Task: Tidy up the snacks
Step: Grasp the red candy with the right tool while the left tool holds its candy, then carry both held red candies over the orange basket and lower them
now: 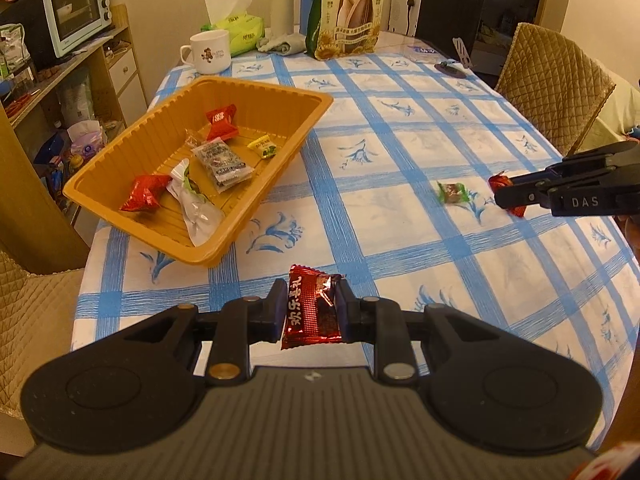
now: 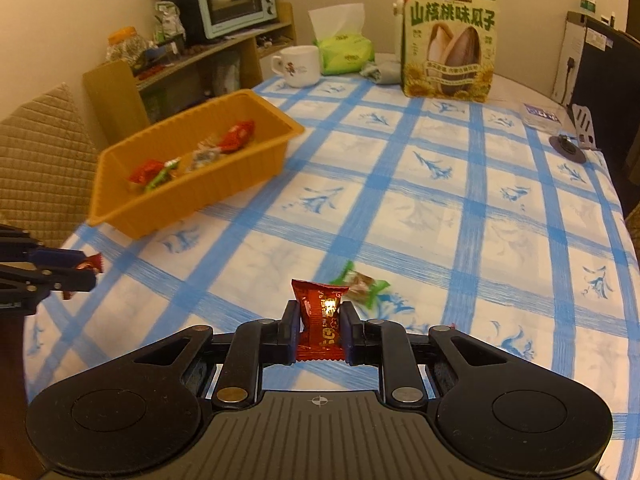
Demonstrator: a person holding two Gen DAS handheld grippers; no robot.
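My left gripper [image 1: 308, 310] is shut on a dark red foil snack packet [image 1: 310, 316], held a little above the checked tablecloth. An orange tray [image 1: 280, 96] lies ahead to the left with several wrapped snacks in it. My right gripper [image 2: 320, 320] is shut on a red wrapped candy [image 2: 320, 316], also off the cloth. In the left wrist view the right gripper [image 1: 500, 196] enters from the right edge with that red candy [image 1: 500, 180]. A green-wrapped candy [image 2: 360, 286] lies loose on the cloth just past the right gripper, seen too as the green candy [image 1: 452, 192].
A big sunflower-seed bag [image 2: 448, 40], a white mug [image 2: 298, 64] and a tissue pack [image 2: 344, 54] stand at the table's far end. Quilted chairs [image 1: 556, 84] flank the table. A shelf with a small oven [image 1: 76, 12] stands left. A dark box [image 2: 600, 68] sits far right.
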